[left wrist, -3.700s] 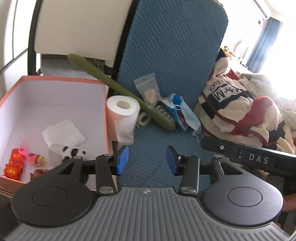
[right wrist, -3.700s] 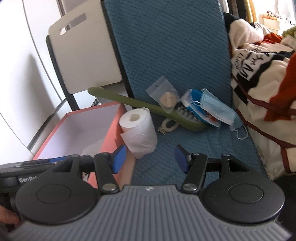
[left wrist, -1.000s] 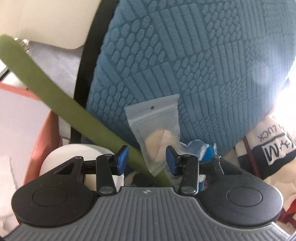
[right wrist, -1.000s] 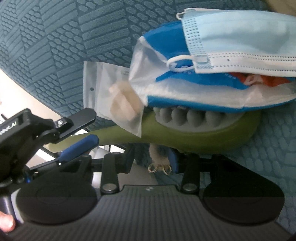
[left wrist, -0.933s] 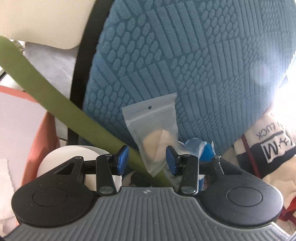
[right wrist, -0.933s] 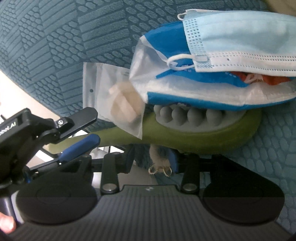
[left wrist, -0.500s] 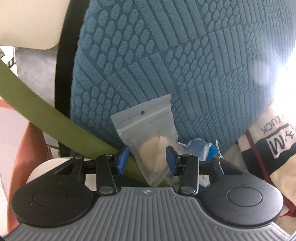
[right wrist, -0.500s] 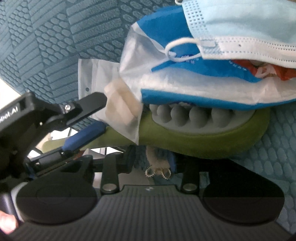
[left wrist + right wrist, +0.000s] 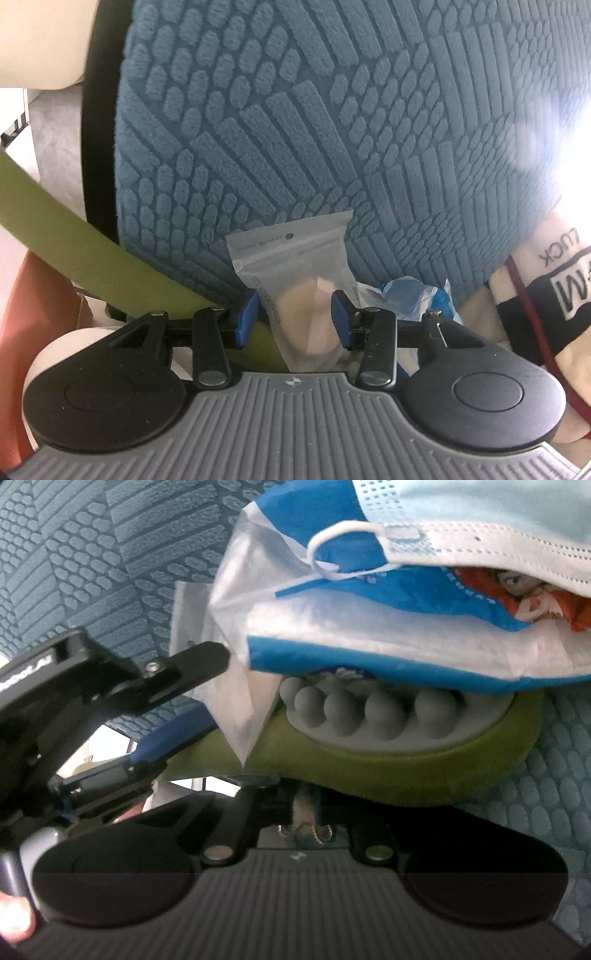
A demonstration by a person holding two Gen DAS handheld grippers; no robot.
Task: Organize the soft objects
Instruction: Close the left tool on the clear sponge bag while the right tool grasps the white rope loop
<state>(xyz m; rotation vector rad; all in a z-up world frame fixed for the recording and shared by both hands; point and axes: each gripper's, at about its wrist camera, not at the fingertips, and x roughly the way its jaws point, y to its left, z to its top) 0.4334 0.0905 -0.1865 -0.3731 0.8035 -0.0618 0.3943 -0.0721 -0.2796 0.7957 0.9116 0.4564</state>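
Clear zip bag [image 9: 295,295] with a beige sponge inside leans on the blue textured cushion [image 9: 332,129], sitting between the left gripper [image 9: 295,317] pads; jaws half open, not pinching it. Green long-handled massager [image 9: 369,760] lies under the bag and crosses behind the left pad. A blue-white packet [image 9: 369,627] and face mask [image 9: 480,535] are stacked on its grey nubs. Right gripper [image 9: 306,808] jaws closing on a small pale fuzzy item [image 9: 301,812] with metal clasps, tucked under the massager; probably a keychain, view too dark. Toilet roll [image 9: 74,339] and orange box [image 9: 37,295] at left.

Glossy clear plastic pouch [image 9: 295,291] against matt, ribbed cloth cushion [image 9: 295,129].
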